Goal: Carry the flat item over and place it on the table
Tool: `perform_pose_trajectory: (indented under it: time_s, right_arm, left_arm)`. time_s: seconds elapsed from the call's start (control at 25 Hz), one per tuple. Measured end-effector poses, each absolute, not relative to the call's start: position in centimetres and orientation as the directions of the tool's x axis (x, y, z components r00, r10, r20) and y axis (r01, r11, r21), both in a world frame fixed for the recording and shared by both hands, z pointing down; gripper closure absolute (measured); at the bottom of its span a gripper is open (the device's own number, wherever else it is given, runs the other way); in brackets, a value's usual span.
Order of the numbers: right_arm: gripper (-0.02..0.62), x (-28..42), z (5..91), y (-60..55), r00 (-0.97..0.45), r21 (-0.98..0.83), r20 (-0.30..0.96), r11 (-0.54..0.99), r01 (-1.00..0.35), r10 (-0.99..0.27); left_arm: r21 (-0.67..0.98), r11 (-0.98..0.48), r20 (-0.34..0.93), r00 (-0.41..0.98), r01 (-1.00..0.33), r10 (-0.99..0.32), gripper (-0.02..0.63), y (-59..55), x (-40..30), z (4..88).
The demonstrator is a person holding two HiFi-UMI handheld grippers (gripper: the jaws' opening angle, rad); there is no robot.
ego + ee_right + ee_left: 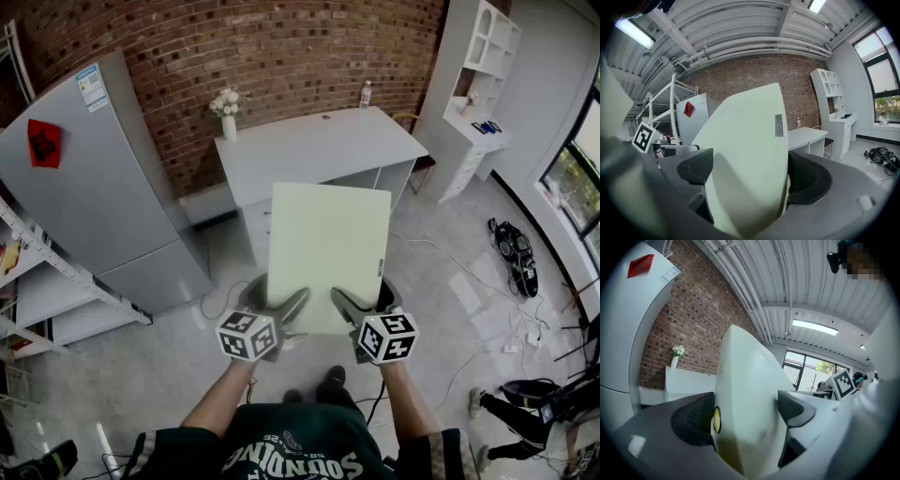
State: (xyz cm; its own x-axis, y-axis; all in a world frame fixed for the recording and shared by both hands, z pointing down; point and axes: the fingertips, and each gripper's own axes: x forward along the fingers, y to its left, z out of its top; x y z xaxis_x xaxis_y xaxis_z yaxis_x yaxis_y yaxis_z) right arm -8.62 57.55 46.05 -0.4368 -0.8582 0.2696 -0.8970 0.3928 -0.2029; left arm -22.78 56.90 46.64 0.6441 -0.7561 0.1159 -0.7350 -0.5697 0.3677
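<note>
flat panel [328,253] up in the air, white table [319,145] just ahead
pale greenish-white, rounded corners, small grey label on its right edge, held roughly level by the near edge

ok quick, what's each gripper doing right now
Left gripper: closed on the pale flat board, at its near edge.
Right gripper: closed on the same board.

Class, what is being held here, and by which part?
A pale green flat board, clamped along its near edge by the left hand-held gripper and right hand-held gripper.
</note>
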Motion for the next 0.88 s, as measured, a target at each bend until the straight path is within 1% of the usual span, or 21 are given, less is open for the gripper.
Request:
perform_pose_trajectory:
  time_s: [0.88]
  right_arm:
    - [0.1,-6.8,46.0,56.2,-0.412,-0.222,0.271,0.36,-0.906,-0.87]
  left_arm:
    - [0.369,-0.589,0.126,0.666,-0.719,-0.735,0.179,55.1,-21.0,46.6]
